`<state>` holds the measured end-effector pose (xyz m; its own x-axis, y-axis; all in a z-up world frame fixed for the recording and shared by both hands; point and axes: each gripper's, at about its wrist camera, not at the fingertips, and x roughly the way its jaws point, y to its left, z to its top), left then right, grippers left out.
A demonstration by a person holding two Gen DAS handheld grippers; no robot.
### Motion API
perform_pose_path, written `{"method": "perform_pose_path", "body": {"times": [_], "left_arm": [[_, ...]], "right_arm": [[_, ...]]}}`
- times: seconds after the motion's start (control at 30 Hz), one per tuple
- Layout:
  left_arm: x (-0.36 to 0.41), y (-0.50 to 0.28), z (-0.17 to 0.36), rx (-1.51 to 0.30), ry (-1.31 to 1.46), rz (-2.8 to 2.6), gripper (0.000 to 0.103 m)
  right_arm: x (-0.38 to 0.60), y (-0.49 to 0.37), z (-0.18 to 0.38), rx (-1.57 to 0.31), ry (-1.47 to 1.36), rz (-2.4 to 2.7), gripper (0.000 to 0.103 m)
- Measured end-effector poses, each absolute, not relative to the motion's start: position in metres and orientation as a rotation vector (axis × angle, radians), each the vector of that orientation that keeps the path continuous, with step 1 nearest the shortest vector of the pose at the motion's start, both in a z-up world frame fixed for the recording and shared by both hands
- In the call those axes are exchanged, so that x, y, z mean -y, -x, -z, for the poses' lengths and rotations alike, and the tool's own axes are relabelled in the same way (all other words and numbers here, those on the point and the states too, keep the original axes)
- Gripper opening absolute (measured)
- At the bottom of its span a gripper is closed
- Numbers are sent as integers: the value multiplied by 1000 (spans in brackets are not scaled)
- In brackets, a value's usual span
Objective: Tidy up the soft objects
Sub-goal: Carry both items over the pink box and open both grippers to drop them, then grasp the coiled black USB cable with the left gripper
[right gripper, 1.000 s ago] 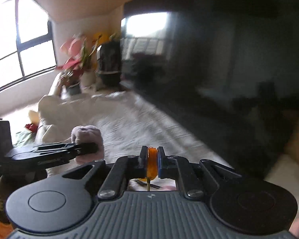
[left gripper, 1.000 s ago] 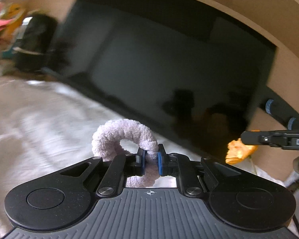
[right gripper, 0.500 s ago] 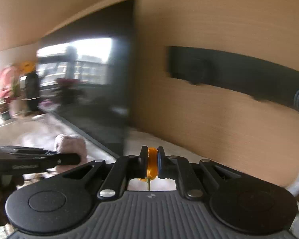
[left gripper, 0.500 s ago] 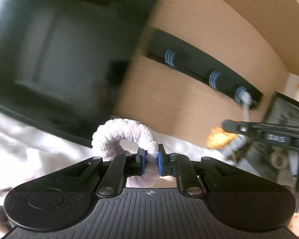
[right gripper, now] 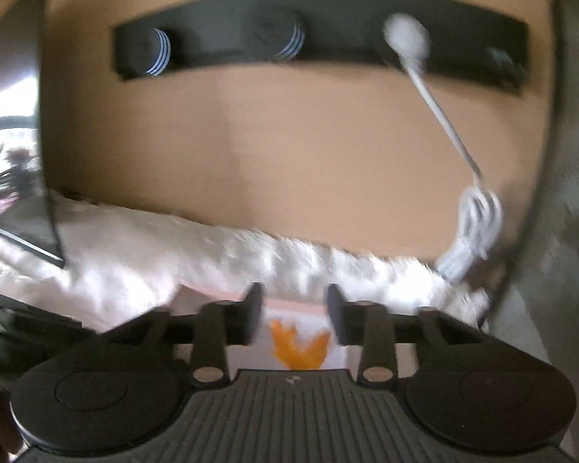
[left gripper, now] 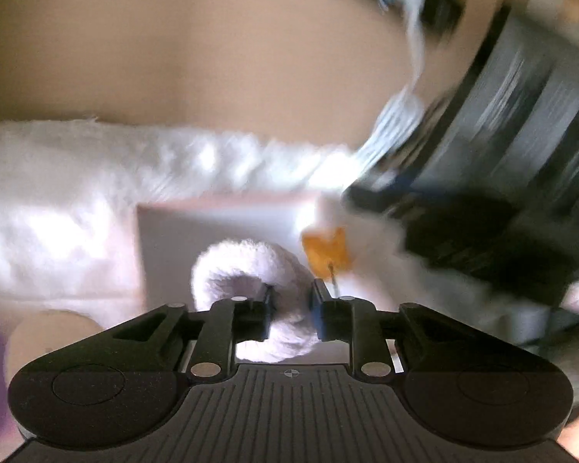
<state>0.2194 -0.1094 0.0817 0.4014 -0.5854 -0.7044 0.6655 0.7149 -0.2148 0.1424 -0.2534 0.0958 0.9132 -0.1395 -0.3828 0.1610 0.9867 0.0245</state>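
- Lilac fluffy terry scrunchie (left gripper: 266, 266), a soft ring, sits pinched between the two blue-padded fingers of the left gripper (left gripper: 291, 308); the jaws are narrow and press into the ring's right side, while its loop curls up and to the left of them.
- Right gripper (right gripper: 293, 314) has its jaws spread wide with nothing between the fingers.
- Small orange leaf-shaped soft piece (right gripper: 299, 347) lies below and between the right gripper's fingers, apart from both, on a pale surface edged in pink; whether that surface is a box or a tray cannot be told through the blur.
- From the left wrist view the same orange piece (left gripper: 326, 250) shows just above and right of the scrunchie, with a thin stem pointing down.
- White fluffy blanket (right gripper: 154, 247) covers the surface behind both grippers.
- Tan wooden wall panel (right gripper: 289, 146) rises behind it, carrying a black horizontal rack (right gripper: 328, 34) with round pegs.
- White coiled cord (right gripper: 471, 227) hangs from one peg down to the blanket's right end.
- Both views are motion-blurred.
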Motion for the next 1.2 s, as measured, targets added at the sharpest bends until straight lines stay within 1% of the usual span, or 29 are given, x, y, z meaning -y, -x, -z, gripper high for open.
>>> {"method": "perform_pose_path", "body": {"times": [0.03, 0.1, 0.2, 0.27, 0.33, 0.53, 0.63, 0.77, 0.83, 1.1, 1.2], "left_arm": [[118, -218, -75, -843, -173, 742, 25], [121, -219, -67, -857, -201, 719, 25], [129, -227, -68, -897, -112, 797, 25], [123, -223, -76, -861, -39, 829, 25], [118, -215, -83, -803, -25, 822, 25], [84, -189, -95, -678, -38, 765, 25], [55, -182, -99, -660, -12, 719, 25], [-5, -169, -110, -604, 41, 628, 25], [-37, -165, -112, -575, 72, 570, 25], [-158, -147, -91, -489, 166, 328, 25], [-207, -143, -82, -485, 263, 233, 25]], "right_arm": [[260, -142, -89, -396, -96, 146, 50], [270, -144, -77, -418, -167, 119, 50], [274, -141, -68, -411, -182, 128, 50], [272, -129, -69, -369, -190, 149, 51], [271, -118, -70, -330, -224, 144, 56], [253, -118, -76, -318, -181, 149, 56], [244, -121, -81, -327, -177, 151, 56], [223, -121, -88, -315, -155, 115, 56], [205, -122, -92, -310, -128, 84, 59], [118, -132, -102, -325, -19, -89, 60], [87, -130, -103, -326, 16, -164, 60]]}}
